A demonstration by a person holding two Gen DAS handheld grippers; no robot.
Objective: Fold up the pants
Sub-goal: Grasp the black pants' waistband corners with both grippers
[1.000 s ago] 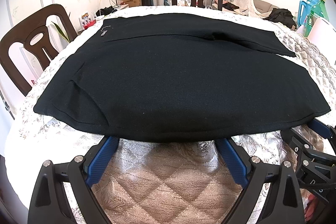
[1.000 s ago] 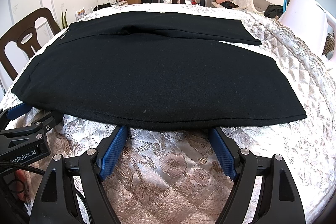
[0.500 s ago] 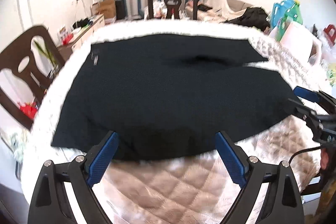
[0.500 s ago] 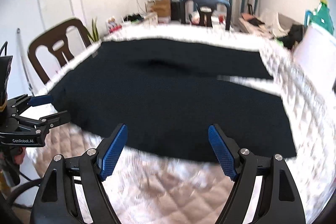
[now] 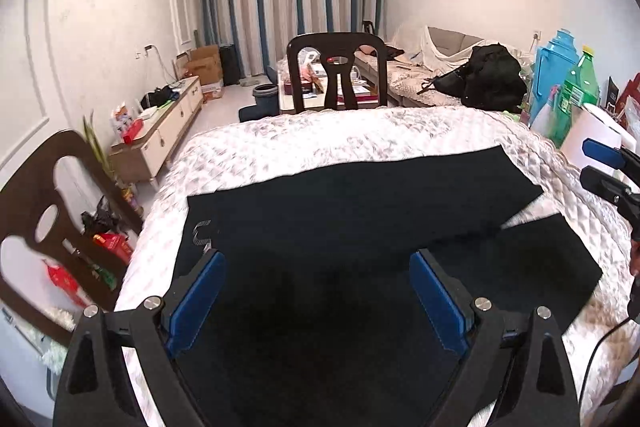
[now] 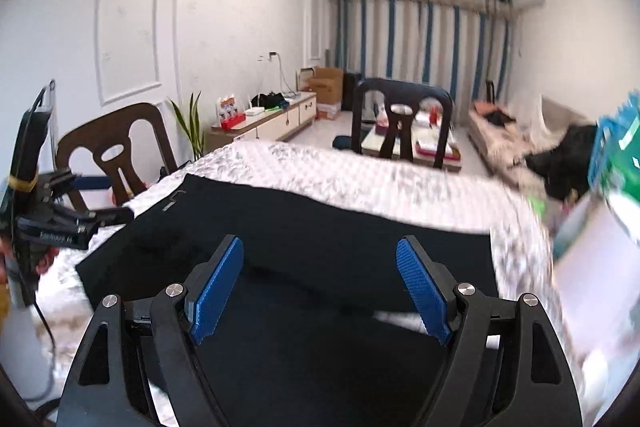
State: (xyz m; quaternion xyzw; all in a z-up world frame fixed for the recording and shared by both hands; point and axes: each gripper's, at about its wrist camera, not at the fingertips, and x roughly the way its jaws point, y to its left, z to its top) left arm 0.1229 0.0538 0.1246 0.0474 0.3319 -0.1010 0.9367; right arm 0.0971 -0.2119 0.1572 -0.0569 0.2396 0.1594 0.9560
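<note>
Pants (image 5: 340,227): black, lying flat on the quilted table cover (image 5: 320,139), spread across its near half; both grippers are above them.
Left gripper (image 5: 316,291): jaws wide apart, nothing between the blue pads (image 5: 196,301); only black cloth shows below the gap, and whether the tips touch it cannot be told.
Right gripper (image 6: 320,287): jaws wide apart as well, blue pads (image 6: 420,291) empty, held over the pants; contact with the cloth cannot be told.
Grippers to each other: the right gripper's blue tips show at the right edge of the left wrist view (image 5: 604,155); the left gripper shows at the left edge of the right wrist view (image 6: 76,223), beside the pants' left end.
Pants layout: two legs run to the right, the far leg (image 5: 400,187) lying over the near one, with a wedge of cover showing between their ends; a small pale hanger loop (image 5: 200,231) sits at the left end.
Table cover: pale, floral, quilted, bare beyond the pants' far edge.
Far chair (image 5: 338,67): dark wood, at the far side of the table.
Left chair (image 5: 52,211): dark wood, at the table's left edge.
Right side: blue jug (image 5: 554,67), green bottle (image 5: 580,87) and a white container (image 5: 592,135) close together at the table's right end.
Background: striped curtains (image 5: 288,7), a black bag (image 5: 492,79) on a couch, a low cabinet (image 5: 160,135) along the left wall.
Sharpness: the right wrist view is motion-blurred, most at its right side.
</note>
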